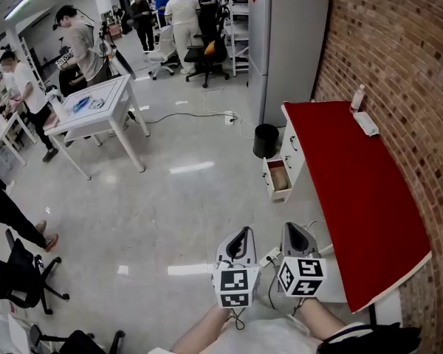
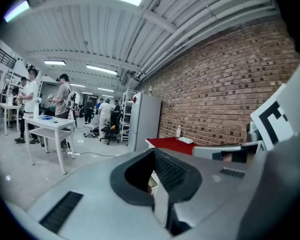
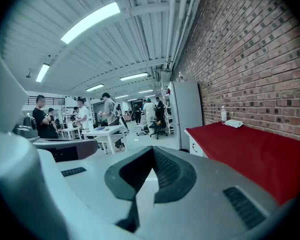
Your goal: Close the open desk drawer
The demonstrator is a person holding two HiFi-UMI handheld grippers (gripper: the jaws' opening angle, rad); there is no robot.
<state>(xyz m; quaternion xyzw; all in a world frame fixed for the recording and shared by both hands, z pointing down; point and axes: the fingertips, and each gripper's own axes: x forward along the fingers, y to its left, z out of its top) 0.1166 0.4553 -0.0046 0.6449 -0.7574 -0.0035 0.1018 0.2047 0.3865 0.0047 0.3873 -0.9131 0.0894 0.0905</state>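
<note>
Drawer: the open drawer stands pulled out of the white front of the desk, over the grey floor, about halfway along the desk.
Drawer contents: something flat and brown lies inside; what it is cannot be made out.
Desk: red top, long side against the brick wall; a small bottle and a white object sit at its far end.
Bin: a black bin stands on the floor just beyond the drawer, beside a tall grey cabinet; its inside is too dark to read.
Left gripper: jaws closed together with nothing between them, well short of the drawer.
Right gripper: jaws likewise together and empty, just beside the left one, nearer the desk.
Beyond: a white table with people standing around it.
</note>
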